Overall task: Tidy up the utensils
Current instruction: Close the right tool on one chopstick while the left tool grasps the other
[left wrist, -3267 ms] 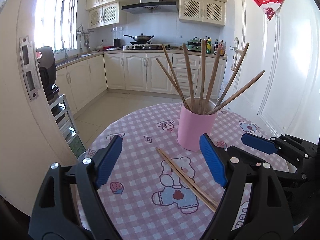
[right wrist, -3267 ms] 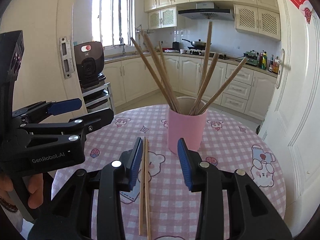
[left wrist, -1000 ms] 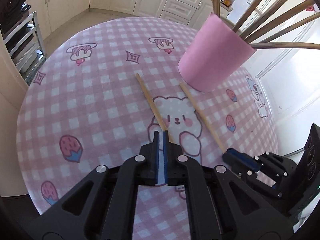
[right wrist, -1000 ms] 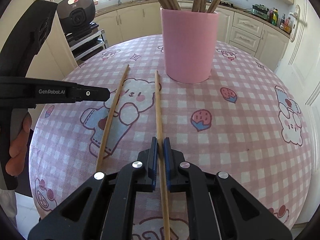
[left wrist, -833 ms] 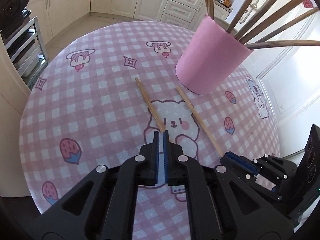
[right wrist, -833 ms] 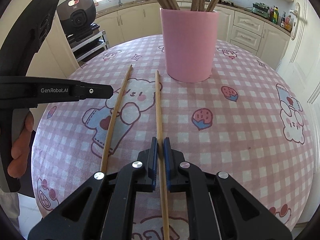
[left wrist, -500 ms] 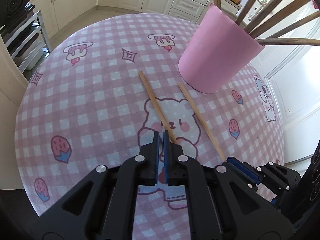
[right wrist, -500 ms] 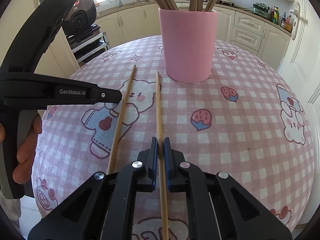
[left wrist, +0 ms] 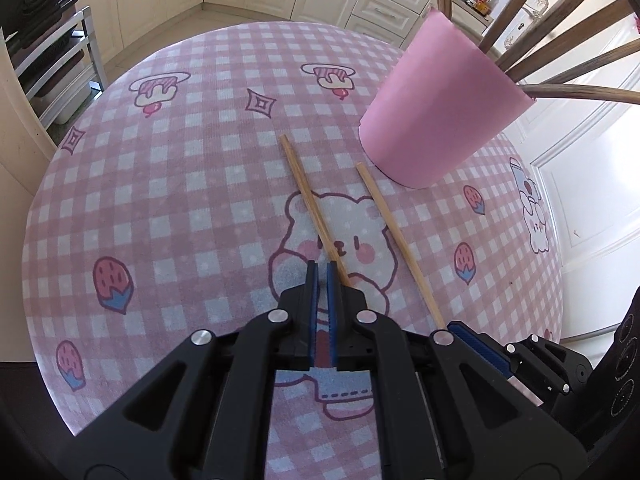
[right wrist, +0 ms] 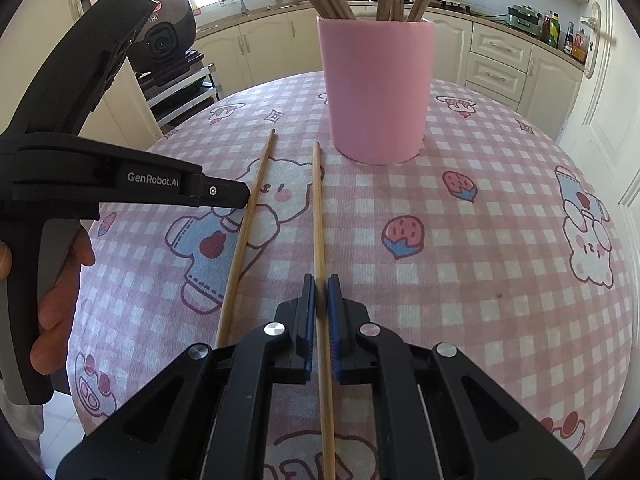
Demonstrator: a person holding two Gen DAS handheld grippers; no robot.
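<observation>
Two wooden chopsticks lie side by side on the round table (left wrist: 180, 200) in front of a pink cup (left wrist: 436, 116) that holds several more chopsticks. My right gripper (right wrist: 320, 280) is shut on the right chopstick (right wrist: 318, 208), near its middle. In the left wrist view that gripper (left wrist: 456, 326) shows at the lower right, at the chopstick's (left wrist: 396, 236) near end. My left gripper (left wrist: 322, 268) is opening, and only tablecloth shows in the narrow gap. The left chopstick (left wrist: 308, 196) runs just past its right finger. From the right wrist, the left gripper (right wrist: 242, 198) hovers at the left chopstick (right wrist: 248, 224).
The pink cup (right wrist: 376, 92) stands upright towards the table's far side. A hand (right wrist: 60, 320) holds the left gripper's grip beyond the table's left edge. A black appliance (right wrist: 168, 40) sits on a metal rack there. Cream cabinets line the back, and a white door (right wrist: 608, 120) stands right.
My left gripper's jaws have parted slightly from fully shut, and it has shifted a little along the left chopstick. That chopstick's near end has slid slightly toward the right one. The right gripper has held still.
</observation>
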